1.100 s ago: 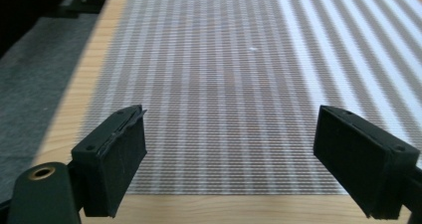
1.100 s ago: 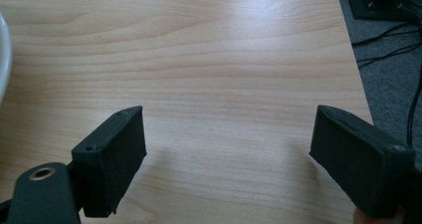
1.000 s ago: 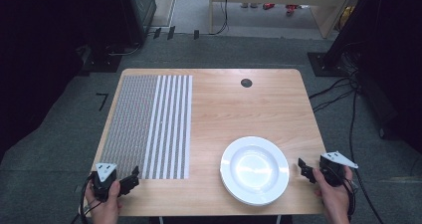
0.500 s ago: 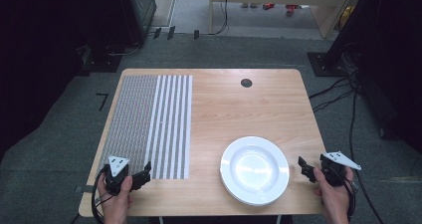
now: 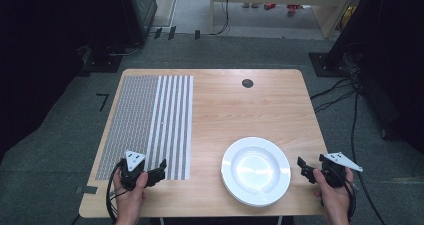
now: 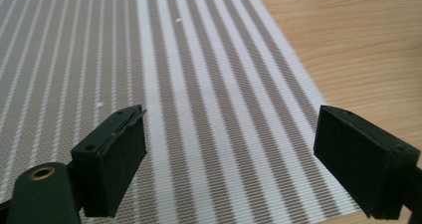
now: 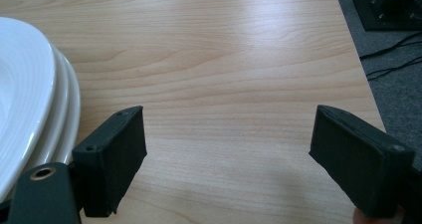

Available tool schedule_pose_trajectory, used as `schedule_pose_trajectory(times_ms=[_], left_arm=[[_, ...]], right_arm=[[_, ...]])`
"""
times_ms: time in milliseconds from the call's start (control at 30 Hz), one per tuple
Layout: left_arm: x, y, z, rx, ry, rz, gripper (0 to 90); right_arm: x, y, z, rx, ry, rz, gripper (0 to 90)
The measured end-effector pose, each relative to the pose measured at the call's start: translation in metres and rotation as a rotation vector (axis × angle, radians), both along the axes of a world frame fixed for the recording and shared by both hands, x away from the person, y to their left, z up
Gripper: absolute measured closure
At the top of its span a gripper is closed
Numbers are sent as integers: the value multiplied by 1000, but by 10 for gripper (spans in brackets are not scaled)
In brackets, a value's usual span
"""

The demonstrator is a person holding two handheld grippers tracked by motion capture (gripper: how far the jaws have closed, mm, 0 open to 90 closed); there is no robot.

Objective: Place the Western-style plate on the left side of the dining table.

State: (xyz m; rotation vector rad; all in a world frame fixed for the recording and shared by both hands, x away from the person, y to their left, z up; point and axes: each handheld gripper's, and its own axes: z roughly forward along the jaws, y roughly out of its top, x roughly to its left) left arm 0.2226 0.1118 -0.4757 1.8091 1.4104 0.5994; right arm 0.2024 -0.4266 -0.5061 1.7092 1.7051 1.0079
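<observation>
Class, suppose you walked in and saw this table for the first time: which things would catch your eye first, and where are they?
Probably the white plates, stacked at the near right of the wooden table, and the striped mat along its left side. Next, the left gripper, jaws open over the mat's near edge, and the right gripper, open beside the plates.

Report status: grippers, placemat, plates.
Left gripper open over striped placemat near corner. Right gripper open beside stacked white plates, not touching. Nothing in the way.

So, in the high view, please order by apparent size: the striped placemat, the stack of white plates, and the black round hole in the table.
1. striped placemat, largest.
2. stack of white plates, clearly smaller in area.
3. black round hole, by far the smallest.
The plates lie nearer the camera, but the gaps are too big for this to change the order.
</observation>
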Motion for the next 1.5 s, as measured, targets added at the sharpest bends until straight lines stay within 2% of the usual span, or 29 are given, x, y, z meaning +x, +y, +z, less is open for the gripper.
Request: schedule_pose_trajectory(times_ms=[267, 467, 1000, 1500], left_arm=[[6, -35, 1, 5, -8, -60, 133], [10, -54, 1, -5, -10, -87, 133], [18, -89, 4, -33, -9, -143, 133], [21, -114, 2, -63, 3, -179, 133]], right_arm=[[-2, 7, 4, 9, -20, 15, 144], [-2, 11, 6, 21, -30, 18, 145], [-3, 18, 11, 53, -49, 15, 157], [-3, 26, 14, 90, -51, 27, 171]])
